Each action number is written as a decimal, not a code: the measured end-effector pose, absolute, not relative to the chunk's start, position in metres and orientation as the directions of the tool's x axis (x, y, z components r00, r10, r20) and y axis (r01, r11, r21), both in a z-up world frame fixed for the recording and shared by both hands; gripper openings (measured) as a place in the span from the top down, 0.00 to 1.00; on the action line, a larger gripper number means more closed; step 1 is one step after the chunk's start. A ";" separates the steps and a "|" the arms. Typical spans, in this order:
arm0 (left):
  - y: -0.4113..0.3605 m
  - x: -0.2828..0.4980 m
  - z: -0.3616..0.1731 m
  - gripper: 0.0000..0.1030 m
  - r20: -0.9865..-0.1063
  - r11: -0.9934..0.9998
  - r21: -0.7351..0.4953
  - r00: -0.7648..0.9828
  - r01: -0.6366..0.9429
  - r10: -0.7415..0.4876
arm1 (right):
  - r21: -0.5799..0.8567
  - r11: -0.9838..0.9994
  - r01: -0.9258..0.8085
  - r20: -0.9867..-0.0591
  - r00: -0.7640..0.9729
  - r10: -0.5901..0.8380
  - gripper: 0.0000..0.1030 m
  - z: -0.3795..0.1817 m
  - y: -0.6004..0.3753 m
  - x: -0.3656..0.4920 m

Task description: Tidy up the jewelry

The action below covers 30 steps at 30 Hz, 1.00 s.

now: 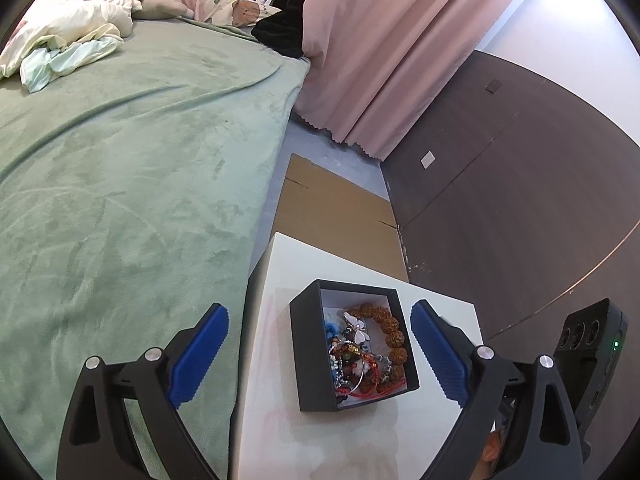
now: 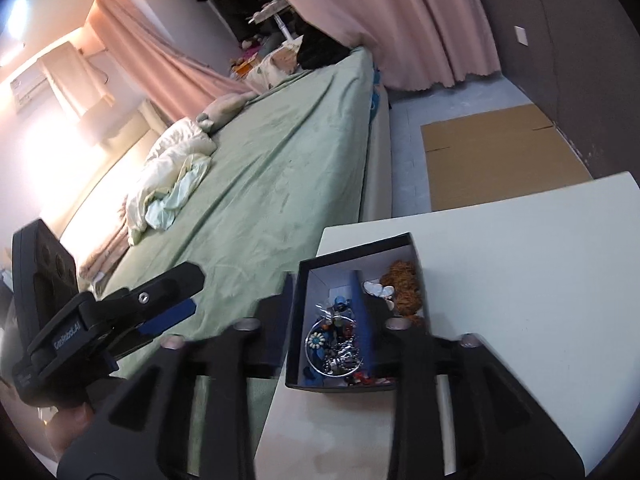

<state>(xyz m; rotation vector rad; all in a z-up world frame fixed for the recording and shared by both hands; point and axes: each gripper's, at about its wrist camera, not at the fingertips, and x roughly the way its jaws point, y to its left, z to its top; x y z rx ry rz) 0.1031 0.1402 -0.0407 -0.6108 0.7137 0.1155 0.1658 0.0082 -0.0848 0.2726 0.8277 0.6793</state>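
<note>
A black open box (image 1: 313,364) (image 2: 295,344) full of jewelry stands on a small white table (image 1: 276,420) (image 2: 520,280). Inside lie a brown bead bracelet (image 1: 394,332) (image 2: 404,284), a white butterfly piece (image 1: 360,330) (image 2: 376,289), red cord bracelets (image 1: 370,386) and a silver bangle (image 2: 332,350). My left gripper (image 1: 320,312) is wide open just in front of the box, with one blue pad on each side and neither touching it. My right gripper (image 2: 324,286) is blurred and stands open astride the box's left wall, its blue pad (image 2: 362,304) inside the box.
A bed with a green blanket (image 1: 120,200) (image 2: 260,200) lies close to the table's left. Flat cardboard (image 1: 336,216) (image 2: 496,156) covers the floor beyond it. Pink curtains (image 1: 392,48) and a dark wall (image 1: 520,200) stand behind.
</note>
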 end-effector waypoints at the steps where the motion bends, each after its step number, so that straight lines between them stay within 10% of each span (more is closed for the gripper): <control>1: 0.139 0.101 -0.040 0.13 -0.643 0.823 -0.483 0.759 -0.299 -0.102 | 0.484 0.753 -0.447 -0.579 0.481 0.658 0.65 -0.083 0.004 0.165; 30: 0.071 0.025 0.001 0.08 -0.557 0.930 -0.301 0.830 -0.212 0.009 | 0.413 0.798 -0.438 -0.529 0.598 0.602 0.11 -0.053 -0.084 0.078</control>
